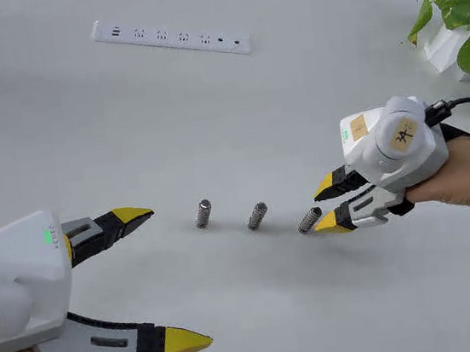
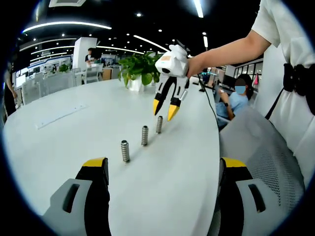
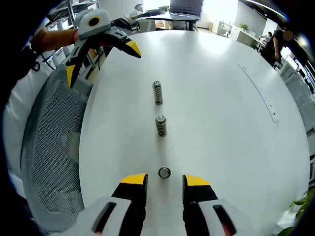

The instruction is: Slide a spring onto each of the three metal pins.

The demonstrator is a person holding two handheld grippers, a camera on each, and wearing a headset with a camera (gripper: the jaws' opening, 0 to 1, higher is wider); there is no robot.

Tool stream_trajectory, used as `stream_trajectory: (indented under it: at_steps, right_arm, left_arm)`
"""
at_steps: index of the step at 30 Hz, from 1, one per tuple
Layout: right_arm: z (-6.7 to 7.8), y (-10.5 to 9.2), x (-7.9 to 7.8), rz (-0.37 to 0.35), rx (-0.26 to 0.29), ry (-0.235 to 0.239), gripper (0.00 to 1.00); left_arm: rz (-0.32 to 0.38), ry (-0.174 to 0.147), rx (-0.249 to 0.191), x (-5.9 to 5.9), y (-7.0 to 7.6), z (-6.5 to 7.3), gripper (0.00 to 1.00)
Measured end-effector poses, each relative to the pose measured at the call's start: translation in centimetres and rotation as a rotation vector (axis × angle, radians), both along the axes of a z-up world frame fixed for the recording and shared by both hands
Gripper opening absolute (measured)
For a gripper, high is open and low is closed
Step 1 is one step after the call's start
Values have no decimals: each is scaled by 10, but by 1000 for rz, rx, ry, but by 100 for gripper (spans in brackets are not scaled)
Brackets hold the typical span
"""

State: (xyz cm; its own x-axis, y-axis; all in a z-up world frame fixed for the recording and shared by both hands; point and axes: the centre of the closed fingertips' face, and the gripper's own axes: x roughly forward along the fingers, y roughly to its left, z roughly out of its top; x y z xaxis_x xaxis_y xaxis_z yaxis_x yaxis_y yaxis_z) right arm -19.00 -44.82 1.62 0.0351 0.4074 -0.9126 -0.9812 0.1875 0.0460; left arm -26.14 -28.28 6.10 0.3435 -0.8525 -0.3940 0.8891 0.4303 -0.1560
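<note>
While right gripper [image 3: 165, 180] gapes nearby, coiled metal springs [image 3: 161, 125] stand upright

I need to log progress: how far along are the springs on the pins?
Done: all three springs look fitted: left-end spring, middle spring, right-end spring. In hand: nothing; the right gripper has open fingers at the right-end spring, the left gripper is open, apart. Left: probably just confirming that last spring is seated.

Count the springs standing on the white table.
3, in one row: the left spring, the middle spring, and the right spring just ahead of the open right tongs. None looks hidden.
</note>
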Motion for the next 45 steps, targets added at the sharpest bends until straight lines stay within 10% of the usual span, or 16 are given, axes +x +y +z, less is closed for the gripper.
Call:
stream_trajectory:
  at_steps: [19, 32, 45]
  right_arm:
    - [44, -34, -45, -313, 347, -107, 56]
    - [31, -51, -81, -408, 460, -146, 82]
    - [29, -57, -83, -468, 515, -180, 94]
  left_arm:
    - [35, -16, 72, -2, 11, -5, 99]
    - [45, -19, 115, -8, 16, -11, 99]
    - [71, -9, 117, -10, 18, -15, 99]
